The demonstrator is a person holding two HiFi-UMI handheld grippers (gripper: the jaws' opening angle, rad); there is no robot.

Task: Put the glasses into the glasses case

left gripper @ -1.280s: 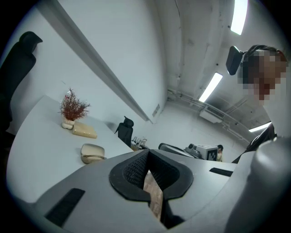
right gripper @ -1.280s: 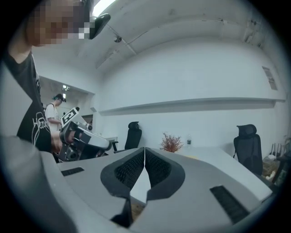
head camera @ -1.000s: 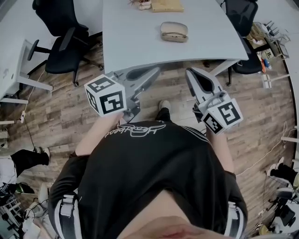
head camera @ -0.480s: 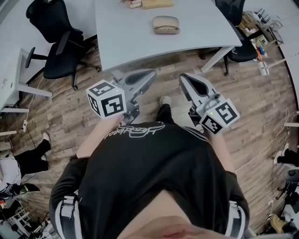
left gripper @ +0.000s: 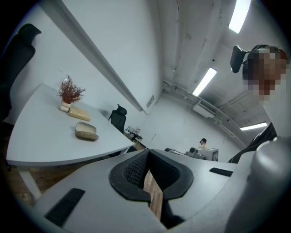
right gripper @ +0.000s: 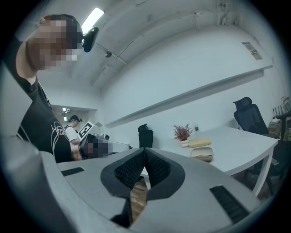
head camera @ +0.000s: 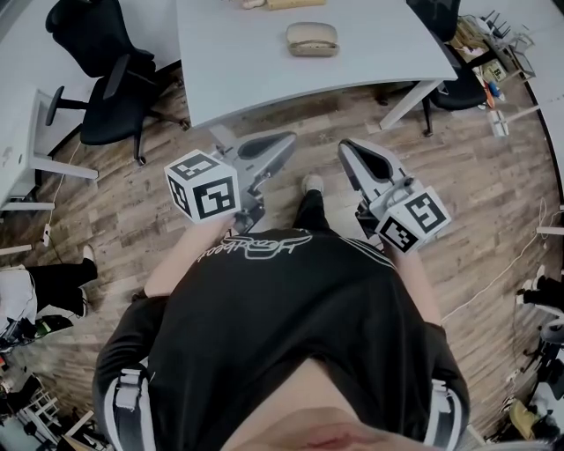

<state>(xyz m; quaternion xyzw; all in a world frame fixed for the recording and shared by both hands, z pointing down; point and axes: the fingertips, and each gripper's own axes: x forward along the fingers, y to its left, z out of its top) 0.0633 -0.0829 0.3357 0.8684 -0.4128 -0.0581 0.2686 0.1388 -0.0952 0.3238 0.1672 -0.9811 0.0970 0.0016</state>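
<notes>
head view: glasses case [head camera: 311, 39] on table [head camera: 238, 66], office chair [head camera: 88, 26] beside.

Empty hand-held gripper [left gripper: 146, 157], jaws together, facing glasses case [left gripper: 86, 131].

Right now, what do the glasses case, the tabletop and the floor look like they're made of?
Glasses case: beige, matte shell with rounded edges, probably fabric or faux leather over a hard core; too small to be sure. Tabletop: smooth, even, pale grey-white with a faint sheen, likely laminate. Floor: brown planks with visible grain and staggered joints, either wood or wood-look laminate.
</notes>
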